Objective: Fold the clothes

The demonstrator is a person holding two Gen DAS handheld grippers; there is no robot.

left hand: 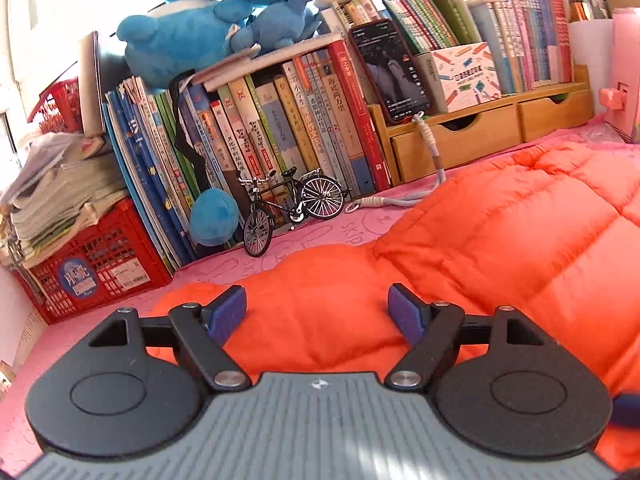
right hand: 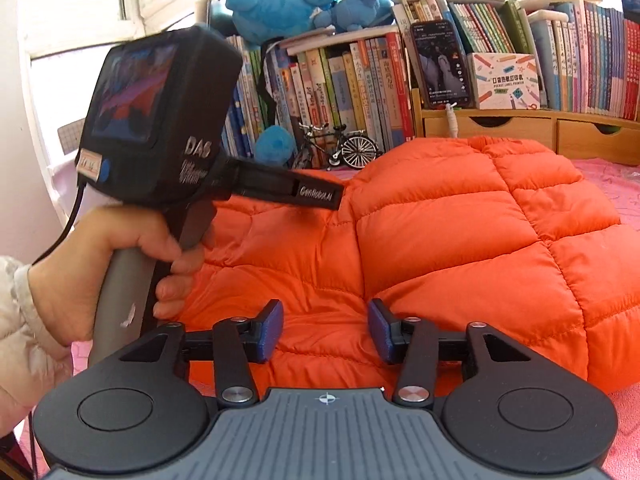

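An orange quilted down jacket [left hand: 500, 240] lies bunched on a pink cloth [left hand: 100, 332]. My left gripper [left hand: 316, 314] hovers open over the jacket's near left part, its blue pads wide apart with nothing pinched. In the right wrist view the same jacket [right hand: 460, 240] fills the middle. My right gripper [right hand: 326, 330] stands open just above its front edge, with fabric below the gap and the pads not pressing on it. A hand [right hand: 100, 264] holds the left tool's black housing [right hand: 160, 120] at the left, over the jacket.
Behind the jacket stand rows of books [left hand: 280, 128], a model bicycle [left hand: 296, 204], a phone [left hand: 388, 72] with its cable [left hand: 400, 200], wooden drawers [left hand: 480, 136] and blue plush toys [left hand: 208, 24]. A red crate [left hand: 92, 264] stacked with papers sits at the left.
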